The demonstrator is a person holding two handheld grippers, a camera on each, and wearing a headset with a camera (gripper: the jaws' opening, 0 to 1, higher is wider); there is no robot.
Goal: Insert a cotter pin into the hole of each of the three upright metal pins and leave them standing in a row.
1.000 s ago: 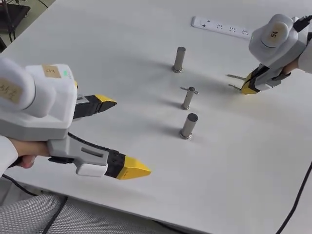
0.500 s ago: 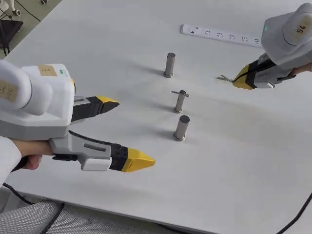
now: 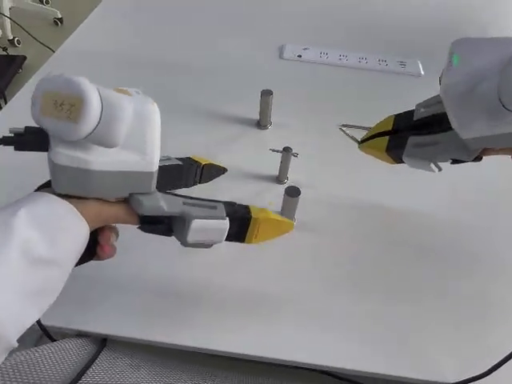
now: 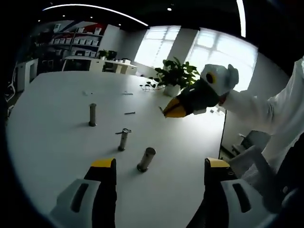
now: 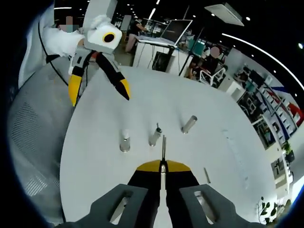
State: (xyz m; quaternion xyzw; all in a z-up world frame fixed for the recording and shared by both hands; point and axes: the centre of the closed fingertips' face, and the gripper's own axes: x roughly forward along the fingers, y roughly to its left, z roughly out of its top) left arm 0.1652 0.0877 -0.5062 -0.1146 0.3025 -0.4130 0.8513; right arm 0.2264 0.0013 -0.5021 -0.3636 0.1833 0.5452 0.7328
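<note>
Jaws of the left gripper (image 3: 250, 198) stand wide open and have moved in on the near pin (image 3: 290, 202); one tip is now just beside it, where a second ago it was well to the left. The right gripper (image 3: 372, 141), clamped on a cotter pin (image 3: 350, 130), has risen off the counter (image 3: 384, 272) and hangs right of the row. The middle pin (image 3: 284, 164) already has one through it.

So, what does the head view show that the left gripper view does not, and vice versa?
Head view: the white power strip behind the row, and the hand gripping the open left tongs. Left gripper view: a potted plant and bright windows. Both: the far pin, the middle pin with its inserted cotter pin, the near pin, and the right tongs shut on the held cotter pin.
</note>
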